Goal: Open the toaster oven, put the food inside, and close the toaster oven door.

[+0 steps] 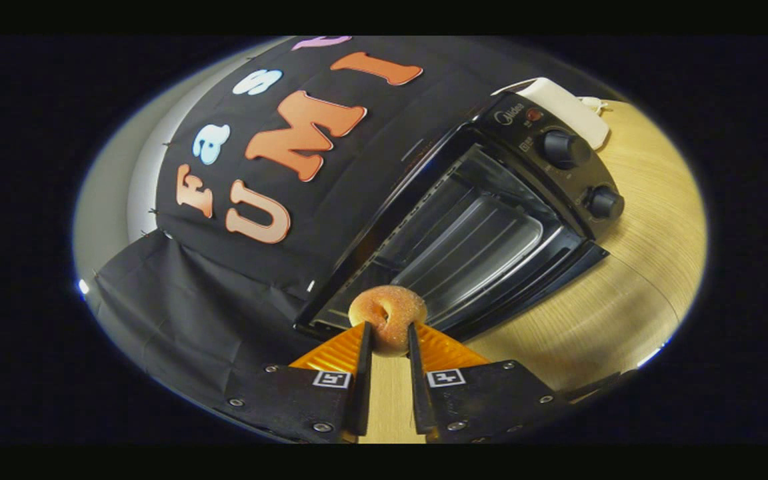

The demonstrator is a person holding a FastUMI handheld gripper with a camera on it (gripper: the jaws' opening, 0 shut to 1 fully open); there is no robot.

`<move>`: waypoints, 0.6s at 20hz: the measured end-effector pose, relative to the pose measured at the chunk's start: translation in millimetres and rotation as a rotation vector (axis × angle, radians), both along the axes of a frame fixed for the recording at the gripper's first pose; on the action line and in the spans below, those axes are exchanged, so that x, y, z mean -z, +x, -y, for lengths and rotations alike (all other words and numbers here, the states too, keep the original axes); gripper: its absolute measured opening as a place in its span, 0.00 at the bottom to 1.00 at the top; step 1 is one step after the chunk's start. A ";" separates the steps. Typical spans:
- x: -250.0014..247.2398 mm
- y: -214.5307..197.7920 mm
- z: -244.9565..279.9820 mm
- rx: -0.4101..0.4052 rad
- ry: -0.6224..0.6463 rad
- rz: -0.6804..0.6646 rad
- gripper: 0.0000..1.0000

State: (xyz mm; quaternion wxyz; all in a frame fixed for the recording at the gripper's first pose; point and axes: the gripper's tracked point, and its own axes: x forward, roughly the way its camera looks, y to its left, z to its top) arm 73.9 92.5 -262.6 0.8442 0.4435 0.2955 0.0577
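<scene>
While tool (389, 337) grips donut (389, 319) | oven (471, 227) cavity open straight ahead, just beyond donut | door down | next: push forward, onto tray (467, 257).

**Non-task items in view**

Table (631, 300): a light wood-grain surface. It extends beneath the appliance and continues to the far corner beside the control panel. A strip of the same surface shows in the foreground.

White box (567, 110): a rounded white plastic unit. It sits on the table, just behind the upper end of the appliance and touching or nearly touching its casing. A white cord (592, 102) leaves its far end.

Black cloth (211, 313): the booth wall. It hangs behind the appliance, and its lower part lies in folds beside the table.
</scene>
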 end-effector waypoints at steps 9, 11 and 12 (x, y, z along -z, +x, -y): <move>15.6 37.6 1.9 0.057 -0.113 0.029 0.31; 13.7 39.1 3.8 0.061 -0.167 0.043 0.41; 20.1 38.9 4.7 0.062 -0.206 0.035 0.46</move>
